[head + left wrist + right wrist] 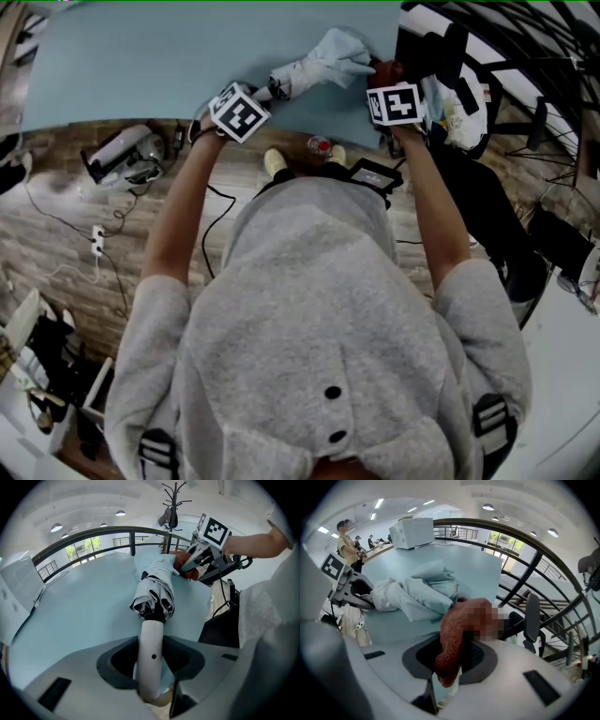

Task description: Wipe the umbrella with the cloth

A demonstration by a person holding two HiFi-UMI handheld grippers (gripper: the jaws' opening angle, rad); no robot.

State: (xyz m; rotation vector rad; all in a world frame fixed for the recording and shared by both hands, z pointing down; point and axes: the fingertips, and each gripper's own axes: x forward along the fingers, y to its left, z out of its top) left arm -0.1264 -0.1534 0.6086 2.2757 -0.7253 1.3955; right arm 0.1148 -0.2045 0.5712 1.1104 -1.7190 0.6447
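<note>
A folded pale blue umbrella (pixel 319 64) lies on the light blue table (pixel 141 66) near its front edge. My left gripper (pixel 151 677) is shut on the umbrella's white handle (pixel 151 653); the bunched canopy (pixel 157 585) stretches away from it. My right gripper (pixel 451 667) is shut on a reddish-brown cloth (pixel 457 630), which rests against the umbrella's fabric (pixel 424 592) at its far end. In the head view the left gripper (pixel 251 101) and right gripper (pixel 386 82) hold either end of the umbrella, and the cloth (pixel 386 69) shows as a dark red patch.
A black railing (pixel 525 573) curves along the table's right side. A coat stand (pixel 172 508) rises behind the table. On the wooden floor lie cables (pixel 103 248) and a grey machine (pixel 127 155). People stand by a far counter (pixel 349 545).
</note>
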